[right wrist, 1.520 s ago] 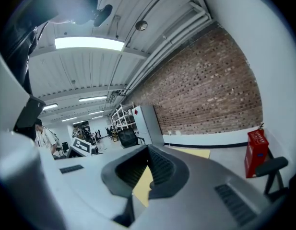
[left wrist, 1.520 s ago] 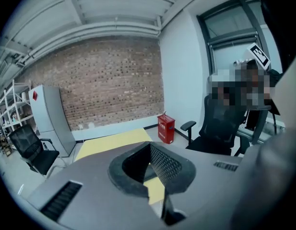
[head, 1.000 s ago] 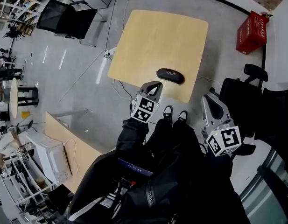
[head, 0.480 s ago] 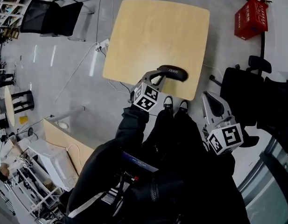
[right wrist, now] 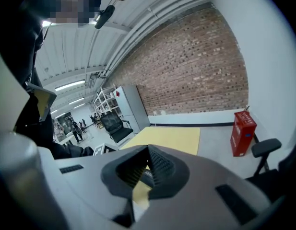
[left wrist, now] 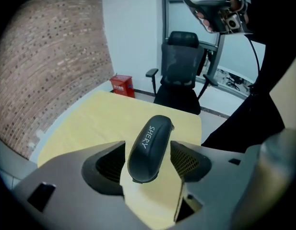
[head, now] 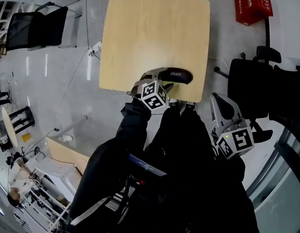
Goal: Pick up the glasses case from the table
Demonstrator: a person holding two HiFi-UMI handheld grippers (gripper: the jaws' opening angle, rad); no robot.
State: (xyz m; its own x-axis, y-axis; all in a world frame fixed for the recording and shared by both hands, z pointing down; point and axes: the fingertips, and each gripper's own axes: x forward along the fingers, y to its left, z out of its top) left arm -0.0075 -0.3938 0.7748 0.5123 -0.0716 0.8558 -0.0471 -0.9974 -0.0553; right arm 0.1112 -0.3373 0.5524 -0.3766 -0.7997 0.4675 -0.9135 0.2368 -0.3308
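While the black, oblong, hard-shell glasses case (head: pixel 176 75) lies flat on the counter, the pickup has only reached the approach. The case sits near the lower edge of the pale yellow wooden counter (head: pixel 150 28), just above the middle of the head view, with white lettering on its lid.

The left gripper (head: pixel 159 79) has its tips at the case's left end. In the left gripper view its jaws are opening and stand on either side of the case's near end. The ribbed pads are close to its sides but, as far as I can tell, not pressing on it. Closing on the case and lifting it clear are both left to do.

The right gripper (head: pixel 220 103) hangs off the counter at the lower right of the head view. Its jaws are closed tip to tip with nothing between them, so it appears to have no part in the grasp.

Apart from the case, the counter carries nothing visible. It has rounded corners and stands on a glossy grey floor (head: pixel 57 81). A red plastic crate (head: pixel 252 4) sits at the upper right, and a black office chair (head: pixel 249 89) stands just right of the counter. Another black chair (head: pixel 35 30) is at the upper left. A brick wall (left wrist: pixel 52 56) fills the left of the left gripper view.
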